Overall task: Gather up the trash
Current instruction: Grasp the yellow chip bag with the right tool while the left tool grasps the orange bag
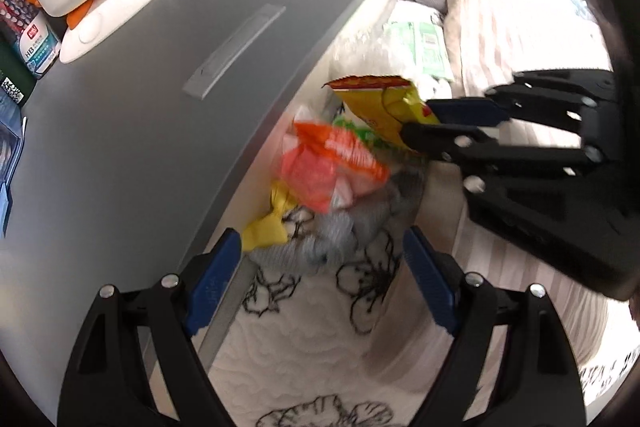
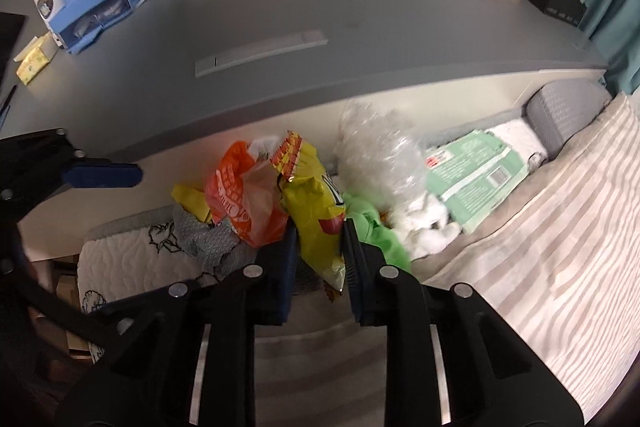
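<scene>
Right claw (image 2: pixel 320 247) was clamped on the yellow chip bag (image 2: pixel 316 211), pads on its lower half at 6 o'clock in the right wrist view. I judged it light, crinkly and slippery, so a grip across the flat body beat one on the sealed edge. Left claw (image 1: pixel 320 283) hung released over the quilt (image 1: pixel 304 367), nothing between its jaws. Orange bag (image 2: pixel 240 203) sat just left at 9, bubble wrap (image 2: pixel 380 151) at 1, grey worktop (image 2: pixel 360 27) beyond at 12.

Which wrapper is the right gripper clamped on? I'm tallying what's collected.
The yellow chip bag, pinched between the right gripper pads; the orange wrapper beside it lies free.
</scene>
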The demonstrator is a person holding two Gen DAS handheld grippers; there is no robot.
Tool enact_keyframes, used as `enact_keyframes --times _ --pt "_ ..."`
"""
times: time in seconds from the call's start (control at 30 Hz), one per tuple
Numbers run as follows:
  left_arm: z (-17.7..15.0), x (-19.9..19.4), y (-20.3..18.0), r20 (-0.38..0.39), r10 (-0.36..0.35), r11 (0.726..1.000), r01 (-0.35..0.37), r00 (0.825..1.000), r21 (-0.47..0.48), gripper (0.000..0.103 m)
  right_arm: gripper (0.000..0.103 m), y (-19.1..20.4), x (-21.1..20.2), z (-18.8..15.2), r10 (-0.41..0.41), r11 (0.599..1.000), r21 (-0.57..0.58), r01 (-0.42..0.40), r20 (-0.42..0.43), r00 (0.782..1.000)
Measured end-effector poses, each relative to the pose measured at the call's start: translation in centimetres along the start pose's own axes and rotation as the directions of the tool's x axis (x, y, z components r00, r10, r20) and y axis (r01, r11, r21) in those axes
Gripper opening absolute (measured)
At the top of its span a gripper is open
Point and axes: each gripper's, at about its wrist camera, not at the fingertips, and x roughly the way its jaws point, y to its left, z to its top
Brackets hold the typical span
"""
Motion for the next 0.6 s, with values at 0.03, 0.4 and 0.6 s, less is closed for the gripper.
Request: enact_keyframes --times 0.03,0.4,0.6 --pt "0.5 0.1 -0.1 0.010 0.002 1.000 -0.002 1.000 -0.013 0.083 0.020 -0.4 -0.3 0.1 0.003 1.000 -0.001 -0.003 0.005 1.000" --pt "3.3 2.6 -1.6 0.045 0.059 0.996 -0.056 0.997 -0.066 0.060 0.021 -3.4 -1.3 0.2 0.006 1.000 0.020 -0.006 0.023 1.000" --pt "3.7 3.5 -1.1 0.035 0.085 0.992 -0.081 0.996 -0.099 0.025 0.020 -3.6 -1.5 -0.3 0.011 0.999 0.033 -0.011 0.019 1.000"
